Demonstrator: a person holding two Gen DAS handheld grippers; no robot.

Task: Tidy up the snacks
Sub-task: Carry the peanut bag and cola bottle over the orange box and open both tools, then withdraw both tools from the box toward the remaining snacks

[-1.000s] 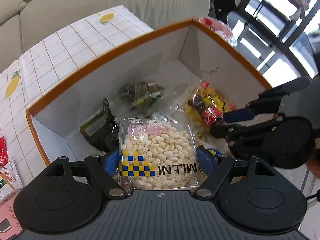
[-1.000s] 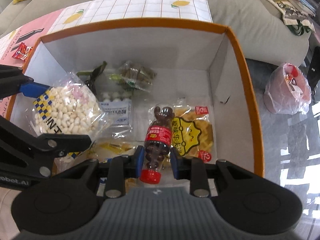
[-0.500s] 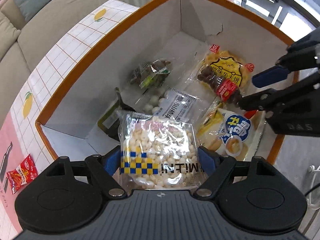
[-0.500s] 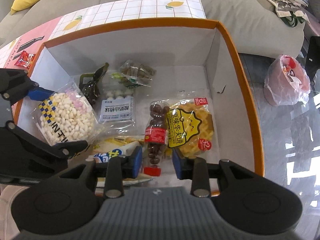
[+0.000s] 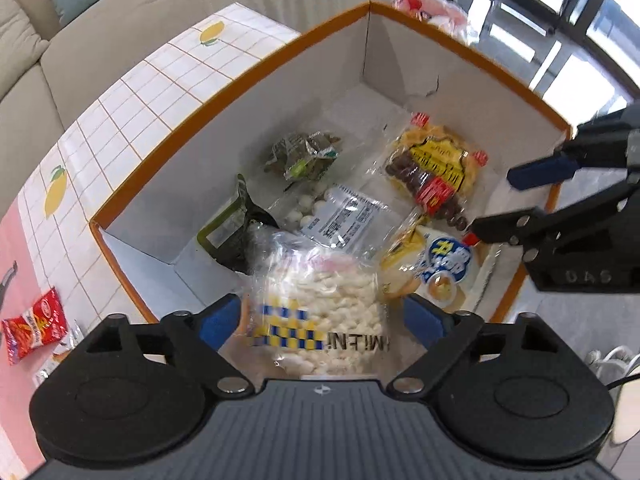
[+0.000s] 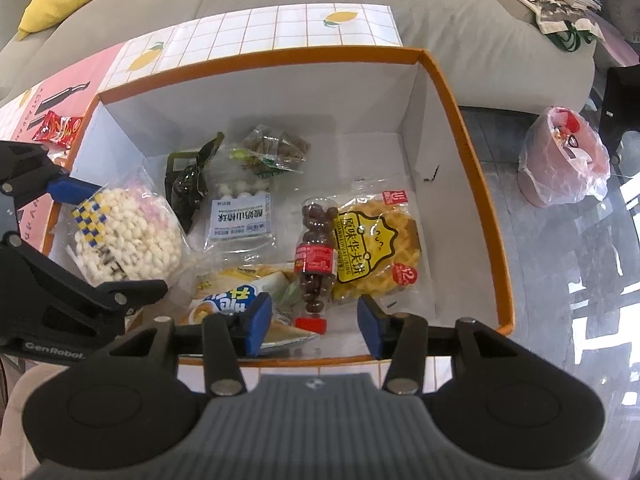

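Bottle [image 6: 316,264] now free of right tool [image 6: 314,322]

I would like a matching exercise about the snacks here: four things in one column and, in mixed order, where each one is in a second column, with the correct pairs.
Things:
1. bag of white puffs
2. bottle of chocolate balls
3. red packet
4. waffle pack

Places:
A. on the tablecloth, outside the box
B. between the open blue pads of the left hand-held gripper
C. in the box, nearest its right wall in the right wrist view
D. lying in the box, red cap toward the right hand-held gripper

Pairs: 1-B, 2-D, 3-A, 4-C
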